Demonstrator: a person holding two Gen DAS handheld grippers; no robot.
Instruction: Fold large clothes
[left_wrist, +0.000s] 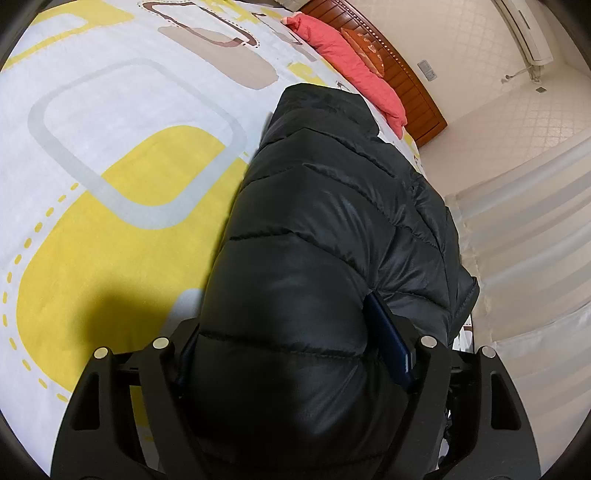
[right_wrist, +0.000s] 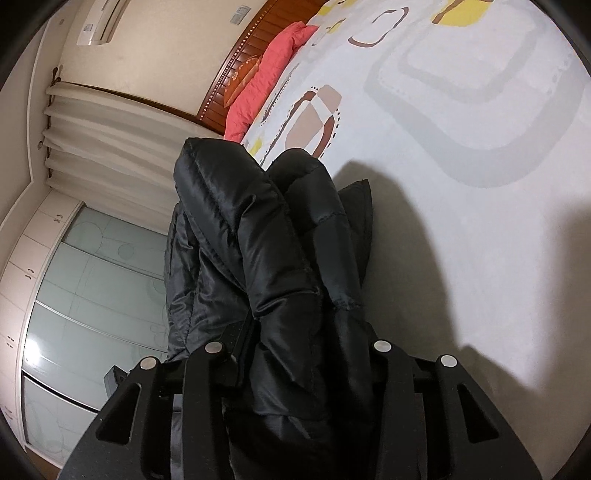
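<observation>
A black quilted puffer jacket hangs lifted above a bed with a white, yellow and grey patterned cover. My left gripper is shut on a thick padded part of the jacket, which bulges between its fingers; one blue pad shows at the right. In the right wrist view the jacket rises in bunched folds from my right gripper, which is shut on it. The bed cover lies to its right, with the jacket's shadow on it.
A coral pillow and a wooden headboard are at the bed's far end. White curtains, a wall air conditioner and a frosted-glass wardrobe stand beside the bed.
</observation>
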